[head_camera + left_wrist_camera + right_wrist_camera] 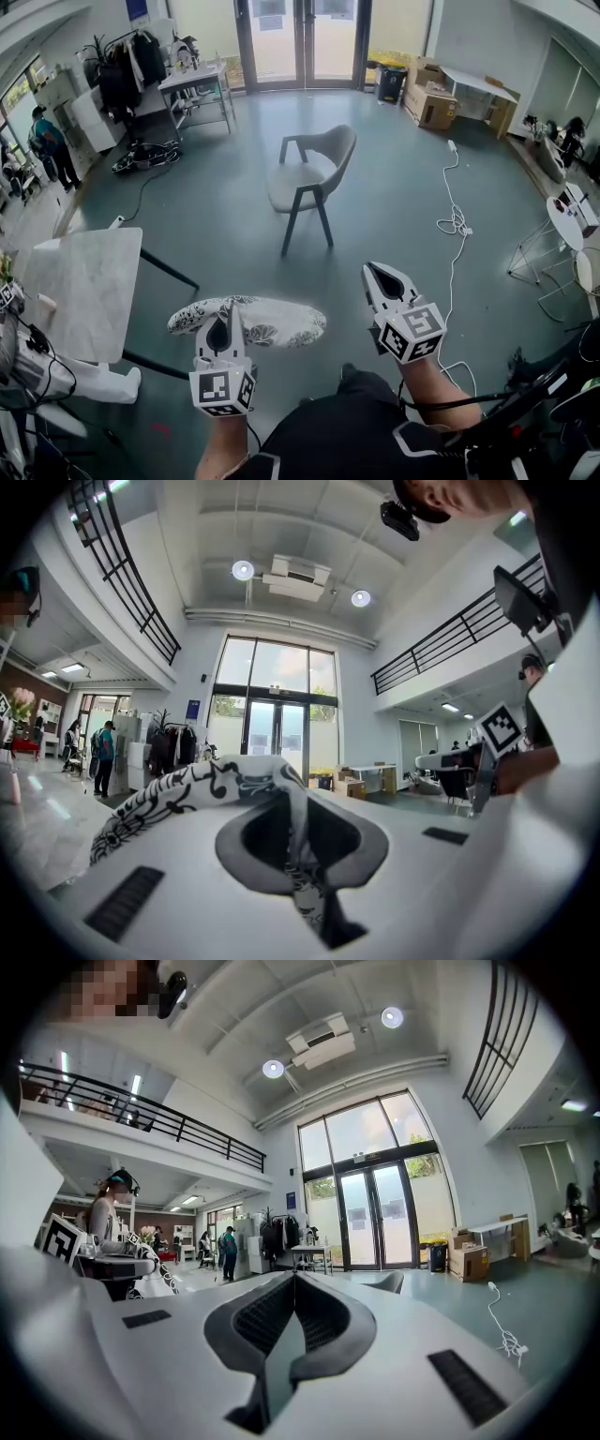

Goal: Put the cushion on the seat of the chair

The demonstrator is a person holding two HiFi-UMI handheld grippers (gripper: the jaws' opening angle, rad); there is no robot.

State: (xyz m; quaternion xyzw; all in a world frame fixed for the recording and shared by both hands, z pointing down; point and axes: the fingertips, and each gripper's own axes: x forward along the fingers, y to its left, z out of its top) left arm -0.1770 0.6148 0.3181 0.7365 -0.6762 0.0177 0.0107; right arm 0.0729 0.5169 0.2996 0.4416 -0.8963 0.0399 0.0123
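Note:
A grey chair (309, 183) with dark legs stands on the green floor ahead, its seat (292, 187) bare. Nearer me, a flat cushion (253, 321) with a black-and-white flower print hangs level in front of my body. My left gripper (223, 321) is shut on its near edge. In the left gripper view the printed fabric (298, 855) is pinched between the jaws and the cushion (178, 794) spreads off to the left. My right gripper (382, 277) is held to the right of the cushion, shut and empty. The right gripper view shows its jaws together (293, 1281) and the chair (386, 1282) beyond.
A white marble-topped table (84, 281) stands close on my left. A white cable (456, 220) trails over the floor right of the chair. Cardboard boxes (431, 103), a work table (197, 86) and glass doors (300, 42) lie at the back. A person (52, 145) stands far left.

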